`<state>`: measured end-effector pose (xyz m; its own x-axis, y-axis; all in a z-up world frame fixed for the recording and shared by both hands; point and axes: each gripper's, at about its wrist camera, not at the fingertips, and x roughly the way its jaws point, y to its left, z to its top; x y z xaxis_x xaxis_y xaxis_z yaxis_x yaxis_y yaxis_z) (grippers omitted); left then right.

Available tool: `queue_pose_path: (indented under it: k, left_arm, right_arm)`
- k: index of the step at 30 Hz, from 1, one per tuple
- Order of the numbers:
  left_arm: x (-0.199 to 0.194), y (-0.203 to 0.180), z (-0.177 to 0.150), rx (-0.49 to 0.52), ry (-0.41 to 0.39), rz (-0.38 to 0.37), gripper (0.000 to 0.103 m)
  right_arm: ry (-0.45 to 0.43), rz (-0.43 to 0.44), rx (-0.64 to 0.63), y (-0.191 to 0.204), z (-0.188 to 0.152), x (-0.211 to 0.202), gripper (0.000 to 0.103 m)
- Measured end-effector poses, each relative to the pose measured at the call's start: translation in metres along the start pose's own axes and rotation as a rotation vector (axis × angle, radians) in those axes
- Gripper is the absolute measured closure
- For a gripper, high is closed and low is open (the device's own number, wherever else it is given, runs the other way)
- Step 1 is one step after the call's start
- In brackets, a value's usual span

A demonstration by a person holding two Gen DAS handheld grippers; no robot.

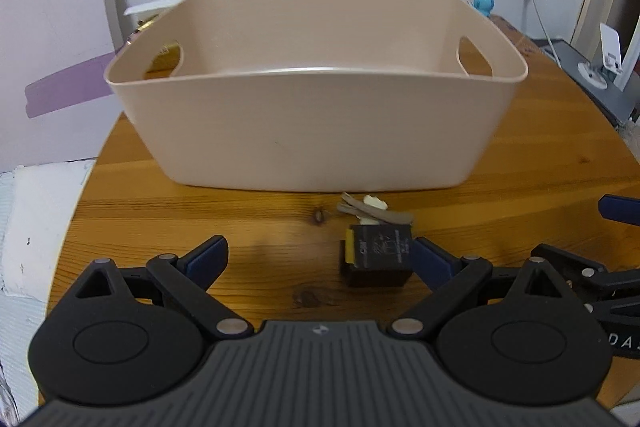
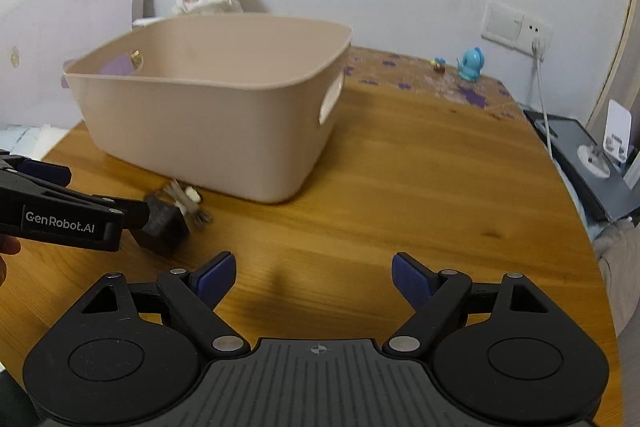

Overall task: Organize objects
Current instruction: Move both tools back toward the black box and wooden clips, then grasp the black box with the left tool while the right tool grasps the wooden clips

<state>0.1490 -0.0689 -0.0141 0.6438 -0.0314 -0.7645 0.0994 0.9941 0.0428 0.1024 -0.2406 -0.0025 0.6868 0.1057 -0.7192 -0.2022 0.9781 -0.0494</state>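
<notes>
Black block (image 1: pixel 378 257), touching left tongs' (image 1: pixel 320 261) right finger

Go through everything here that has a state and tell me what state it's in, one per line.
Left gripper: open, right finger beside the black block, nothing held.
Right gripper: open, empty, over bare table.
Beige basket: upright on the wooden table, looks empty.
Black block: resting on the table, outside the basket.
Hair clip: lying flat between block and basket.
Wall socket: cable plugged in.
</notes>
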Motion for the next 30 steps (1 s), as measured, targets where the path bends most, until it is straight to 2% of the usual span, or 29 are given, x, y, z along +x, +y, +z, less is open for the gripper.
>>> queue_pose_path:
  k: [9,22,30]
  left_arm:
    - [0.031,-0.007,-0.005,0.026,0.055,0.013,0.005]
    - [0.049,0.039,-0.004,0.002,0.041,-0.006,0.007]
    - [0.053,0.067,-0.003,0.02,0.015,-0.057,0.007]
  right_arm:
    - [0.029,0.017,-0.001,0.003,-0.006,0.017,0.016]
    - [0.041,0.083,-0.035,0.032,0.002,0.058,0.016]
    - [0.006,0.137,-0.079,0.049,0.014,0.076,0.016]
